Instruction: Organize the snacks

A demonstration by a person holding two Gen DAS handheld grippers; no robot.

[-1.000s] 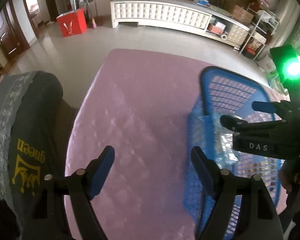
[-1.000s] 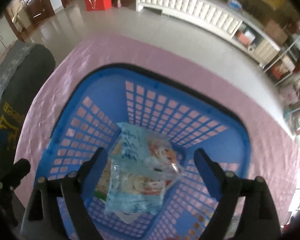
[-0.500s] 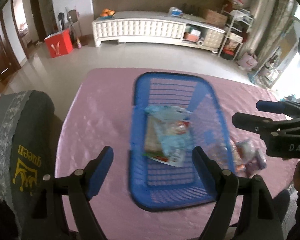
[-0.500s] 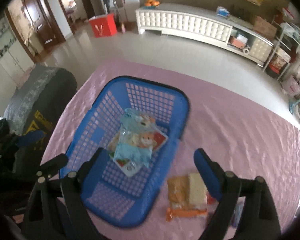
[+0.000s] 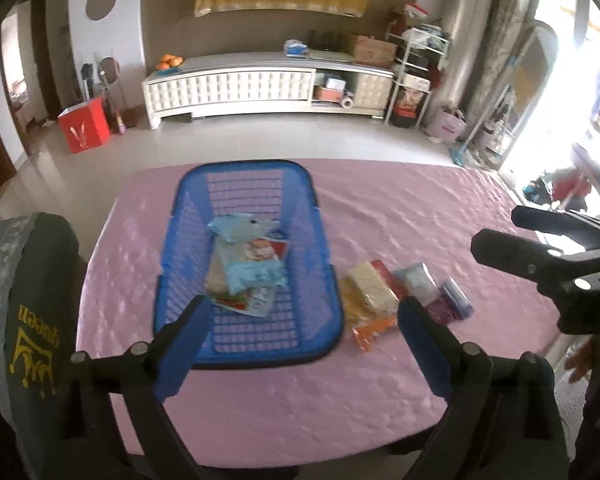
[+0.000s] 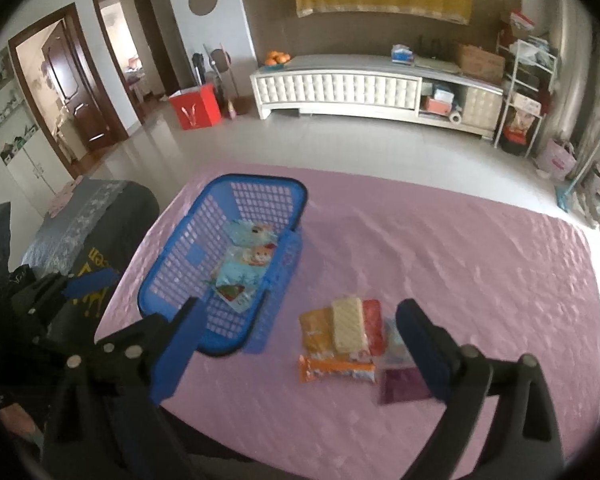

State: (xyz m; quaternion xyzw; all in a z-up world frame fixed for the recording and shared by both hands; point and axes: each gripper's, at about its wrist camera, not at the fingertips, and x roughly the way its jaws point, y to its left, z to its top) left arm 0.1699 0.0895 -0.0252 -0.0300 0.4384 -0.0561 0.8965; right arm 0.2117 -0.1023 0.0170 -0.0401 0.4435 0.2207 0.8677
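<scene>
Left wrist view: a pink tablecloth (image 5: 380, 216) is seen carrying a blue basket (image 5: 320, 216) of packets, loose snacks (image 5: 374, 292) just right of it. Both grippers (image 5: 300, 328) (image 6: 296, 336), just widened, are held spread and empty. Doorways (image 6: 60, 92) are shown only by the right wrist view.

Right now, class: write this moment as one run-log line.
left gripper: open, empty | right gripper: open, empty | blue plastic basket: holds packets | loose snack packets: on pink tablecloth

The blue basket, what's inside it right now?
The blue basket holds a few overlapping snack packets, light blue ones on top. Whatever lies beneath them is mostly covered.
</scene>
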